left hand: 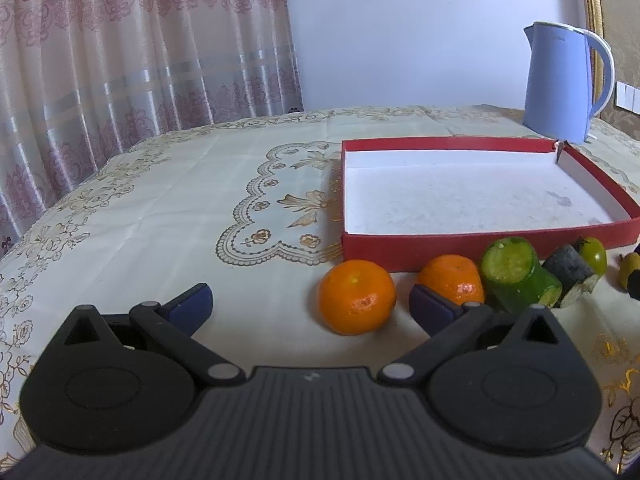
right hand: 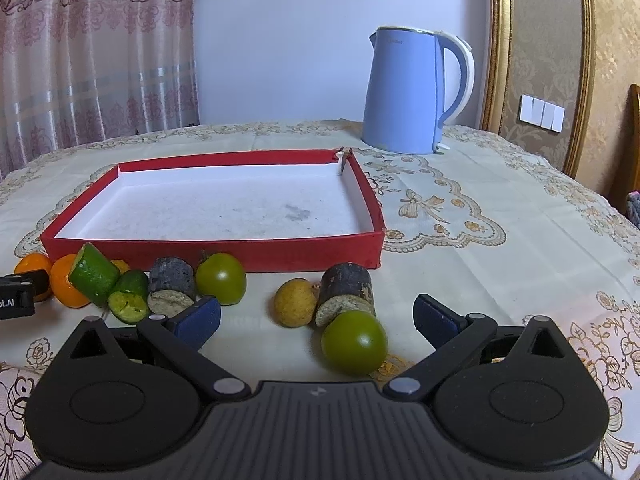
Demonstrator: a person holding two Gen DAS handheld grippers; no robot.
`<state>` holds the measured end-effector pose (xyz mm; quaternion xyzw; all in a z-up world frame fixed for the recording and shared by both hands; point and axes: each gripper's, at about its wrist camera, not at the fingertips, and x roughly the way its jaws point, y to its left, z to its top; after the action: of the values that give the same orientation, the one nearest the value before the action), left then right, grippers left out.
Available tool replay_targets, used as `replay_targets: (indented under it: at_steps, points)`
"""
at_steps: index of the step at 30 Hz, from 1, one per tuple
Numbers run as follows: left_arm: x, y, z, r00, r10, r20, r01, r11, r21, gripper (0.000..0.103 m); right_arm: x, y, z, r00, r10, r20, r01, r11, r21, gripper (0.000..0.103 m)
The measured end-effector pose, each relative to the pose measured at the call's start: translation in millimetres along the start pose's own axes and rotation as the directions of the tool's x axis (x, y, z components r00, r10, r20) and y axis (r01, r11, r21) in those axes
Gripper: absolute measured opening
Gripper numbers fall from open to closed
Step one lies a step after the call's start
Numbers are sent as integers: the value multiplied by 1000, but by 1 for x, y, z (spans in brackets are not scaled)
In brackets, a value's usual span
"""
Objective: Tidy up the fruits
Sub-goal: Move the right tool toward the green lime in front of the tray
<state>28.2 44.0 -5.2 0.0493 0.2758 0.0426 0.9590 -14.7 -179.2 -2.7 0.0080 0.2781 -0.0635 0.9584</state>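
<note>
Left claw (left hand: 310, 302) is spread wide and empty, low over the worktop (left hand: 160, 216), and the near orange (left hand: 357, 297) sits right in the gap between its blue pads, a touch toward the right pad and just ahead of the tips. That's the relation that counts: the fruit lies straight ahead, round, no long axis to fuss over, so I judge a short push forward and a squeeze would take it. Just beyond the right pad sits a second orange (left hand: 454, 280), close enough that the pad could nudge it. Then a cut green cylinder (left hand: 516, 276) leaning on it, and a dark cut piece (left hand: 572, 276). Behind them all, the red tray (left hand: 460, 246) lies empty, its near wall just behind the fruit row. Over to the right claw (right hand: 316, 316), also wide and holding nothing, with a green round fruit (right hand: 354, 342) between its pads, right of centre. Past it, a dark stub (right hand: 347, 294) and a yellowish fruit (right hand: 295, 302), touching or nearly so. Each claw has its own fruit lined up; the left is the nearer one for the oranges, and the tray is up and ahead of both. A blue kettle (right hand: 404, 92) stands well behind the tray.
</note>
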Motion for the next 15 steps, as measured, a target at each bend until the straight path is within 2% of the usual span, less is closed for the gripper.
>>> replay_targets:
  at_steps: [15]
  points:
    - [2,1,2,1000,-9,12,9,1000,5,103,2,-4,0,1000,-6,-5,6,1000,3,103]
